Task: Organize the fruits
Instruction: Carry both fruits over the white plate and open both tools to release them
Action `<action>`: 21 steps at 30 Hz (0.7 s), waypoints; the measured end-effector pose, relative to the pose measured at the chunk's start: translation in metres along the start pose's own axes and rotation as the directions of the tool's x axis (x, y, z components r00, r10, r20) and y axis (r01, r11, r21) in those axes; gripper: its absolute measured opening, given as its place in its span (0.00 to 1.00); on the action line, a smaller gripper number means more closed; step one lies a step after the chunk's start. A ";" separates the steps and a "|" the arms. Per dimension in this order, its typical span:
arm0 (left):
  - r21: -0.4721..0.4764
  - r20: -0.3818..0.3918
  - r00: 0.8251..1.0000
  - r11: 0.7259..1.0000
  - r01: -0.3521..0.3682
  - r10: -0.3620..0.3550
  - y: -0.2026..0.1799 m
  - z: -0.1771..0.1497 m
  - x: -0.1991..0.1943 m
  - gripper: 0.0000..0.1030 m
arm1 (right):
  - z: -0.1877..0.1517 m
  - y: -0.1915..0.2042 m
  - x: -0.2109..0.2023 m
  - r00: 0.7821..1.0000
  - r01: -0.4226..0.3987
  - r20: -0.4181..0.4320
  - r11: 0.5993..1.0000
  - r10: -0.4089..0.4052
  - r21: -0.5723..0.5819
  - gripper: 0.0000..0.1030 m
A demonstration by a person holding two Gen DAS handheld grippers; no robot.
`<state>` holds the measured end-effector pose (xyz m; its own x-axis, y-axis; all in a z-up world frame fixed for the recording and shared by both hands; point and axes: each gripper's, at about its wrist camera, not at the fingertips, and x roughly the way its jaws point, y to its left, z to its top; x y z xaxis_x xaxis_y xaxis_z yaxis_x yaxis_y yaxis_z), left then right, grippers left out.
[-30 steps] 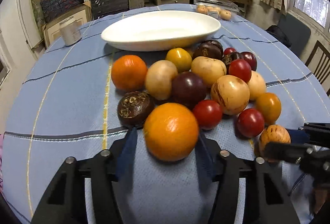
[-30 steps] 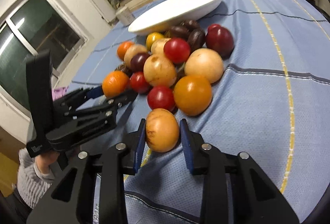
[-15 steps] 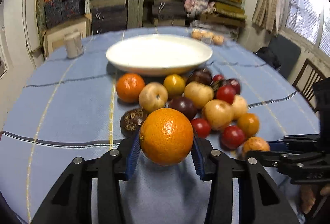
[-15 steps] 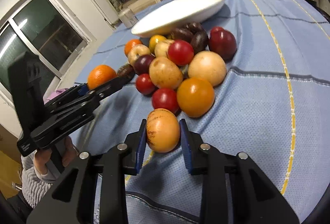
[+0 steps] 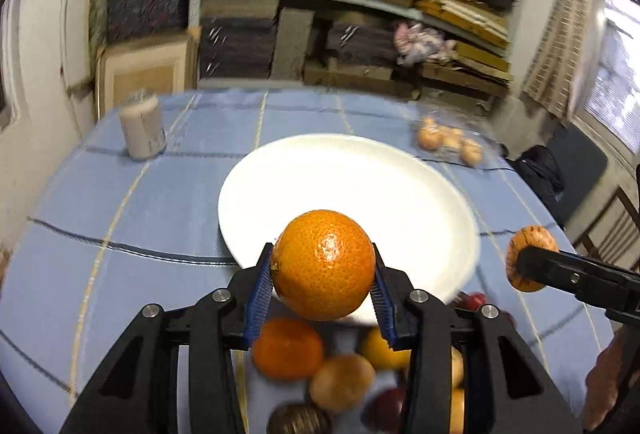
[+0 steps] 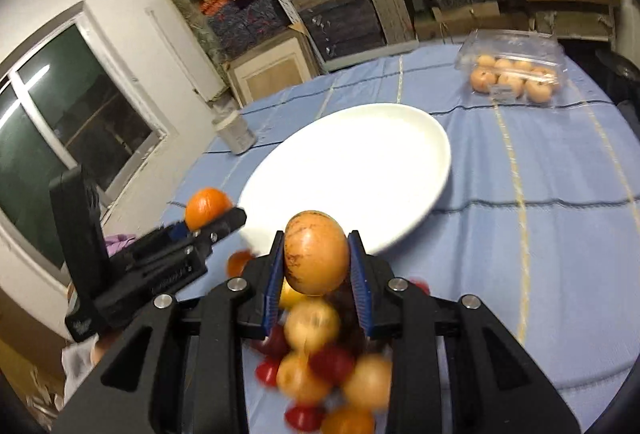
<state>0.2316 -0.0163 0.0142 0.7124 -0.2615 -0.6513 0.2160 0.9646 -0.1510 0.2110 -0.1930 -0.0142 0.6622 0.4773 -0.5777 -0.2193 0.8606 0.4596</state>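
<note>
My left gripper (image 5: 322, 284) is shut on a large orange (image 5: 324, 264), held in the air at the near rim of the white plate (image 5: 320, 174). A tan speckled fruit (image 6: 315, 252) sits pressed between the blue pads of my right gripper (image 6: 317, 274), also lifted before the plate (image 6: 360, 154). From the left wrist view the right gripper (image 5: 520, 266) shows at the right edge with the tan fruit (image 5: 530, 240). In the right wrist view, the left gripper (image 6: 224, 218) and its orange (image 6: 206, 206) appear at the left. The pile of fruits (image 6: 328, 366) lies blurred below both grippers.
A clear plastic box of small orange fruits (image 6: 514, 74) stands at the table's far right. A pale jar (image 5: 142, 130) stands at the far left. The round table wears a blue cloth (image 6: 540, 174). Packed shelves (image 5: 320, 6) fill the wall behind; a chair (image 5: 576, 166) stands to the right.
Both grippers closed on their fruits, lifted them off the table and carried them forward over the pile to the plate's near rim. The pile now lies beneath them.
</note>
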 end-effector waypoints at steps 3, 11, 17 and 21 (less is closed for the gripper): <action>-0.040 -0.029 1.000 0.999 0.003 -0.004 0.011 0.004 0.020 0.44 | 0.012 -0.005 0.033 0.999 0.022 -0.039 1.000 -0.022 0.000 0.29; -0.025 0.002 1.000 1.000 -0.001 0.002 0.019 0.003 0.020 0.67 | 0.007 -0.013 0.050 0.996 0.075 -0.035 0.997 -0.076 -0.029 0.39; -0.041 0.039 0.999 0.999 0.002 0.000 0.026 -0.003 -0.004 0.73 | -0.005 -0.012 0.021 0.998 0.059 0.009 0.998 -0.059 -0.033 0.39; -0.083 0.065 0.997 0.996 -0.027 0.033 0.043 -0.016 -0.027 0.77 | -0.020 -0.019 -0.010 0.997 0.045 0.064 0.999 -0.045 0.004 0.44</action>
<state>0.2112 0.0331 0.0128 0.7607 -0.2315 -0.6065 0.1406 0.9708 -0.1943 0.1942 -0.2110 -0.0309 0.7158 0.4256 -0.5536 -0.1862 0.8804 0.4361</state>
